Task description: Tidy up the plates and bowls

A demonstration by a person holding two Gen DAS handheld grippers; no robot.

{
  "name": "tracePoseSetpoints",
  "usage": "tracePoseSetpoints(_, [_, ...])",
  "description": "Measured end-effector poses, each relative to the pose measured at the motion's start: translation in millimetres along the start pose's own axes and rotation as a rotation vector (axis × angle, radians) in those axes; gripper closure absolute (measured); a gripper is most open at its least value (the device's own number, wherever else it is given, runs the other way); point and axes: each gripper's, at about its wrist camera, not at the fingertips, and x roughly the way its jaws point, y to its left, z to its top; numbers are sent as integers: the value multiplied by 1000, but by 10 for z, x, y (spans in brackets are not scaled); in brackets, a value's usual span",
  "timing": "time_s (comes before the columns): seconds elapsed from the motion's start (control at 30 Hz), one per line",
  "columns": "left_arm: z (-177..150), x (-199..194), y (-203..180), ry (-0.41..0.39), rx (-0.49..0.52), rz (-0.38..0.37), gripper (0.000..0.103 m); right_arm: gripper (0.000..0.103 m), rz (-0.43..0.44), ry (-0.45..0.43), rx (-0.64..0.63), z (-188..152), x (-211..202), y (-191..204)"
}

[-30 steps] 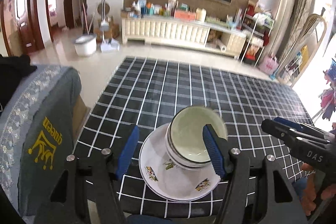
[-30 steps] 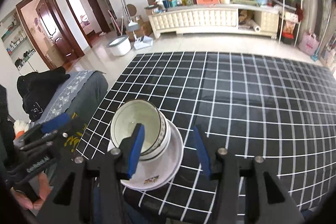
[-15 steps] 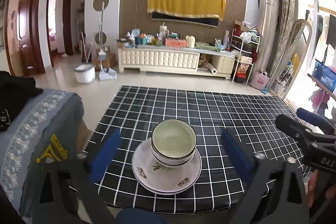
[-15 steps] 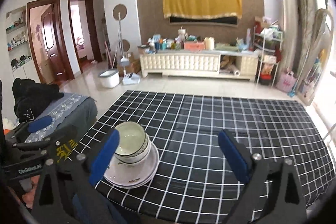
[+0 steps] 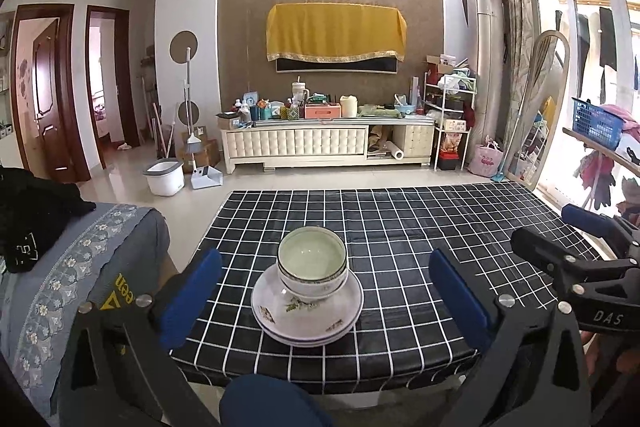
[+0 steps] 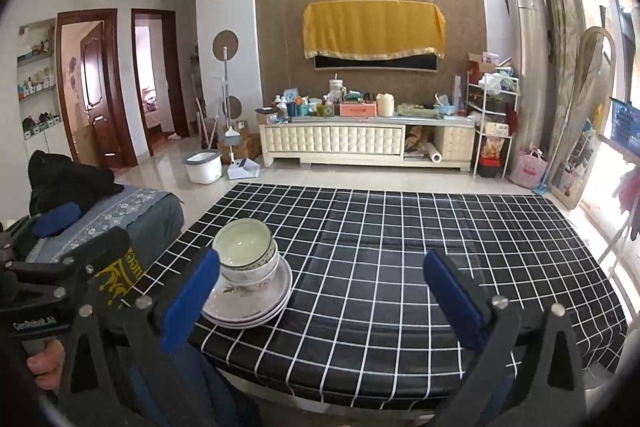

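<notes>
Two nested white bowls sit on a small stack of white flowered plates near the front left of the black checked table. My left gripper is open and held back from the table's near edge, the stack showing between its blue pads without touching them. In the right wrist view the bowls and plates lie just beyond the left pad. My right gripper has its jaws opening, with nothing between them.
A grey sofa arm with a black garment stands left of the table. A blue-clad knee is below the near edge. Beyond the table are a white bucket and a cluttered TV cabinet.
Both grippers have drawn back from the stack and risen, and their jaws have spread wide. The bowls and plates stay where they were on the table.
</notes>
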Motion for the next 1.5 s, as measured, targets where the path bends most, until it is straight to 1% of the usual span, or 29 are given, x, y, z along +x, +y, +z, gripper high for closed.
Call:
tracePoseSetpoints(0.1, [-53,-67,-60,4,7,1,0,0,-10,-15,0,-52,-107,-5])
tracePoseSetpoints(0.27, [-101,-152,-119,2,20,-4,0,0,-14,-9,0,-126,-226,-15])
tracePoseSetpoints(0.53, [-117,-237,-151,-4,18,-4,0,0,-19,-22,-12,-145,-332,22])
tracePoseSetpoints(1.5, [-117,-280,-227,4,35,-19,0,0,-22,-8,-11,-186,-360,12])
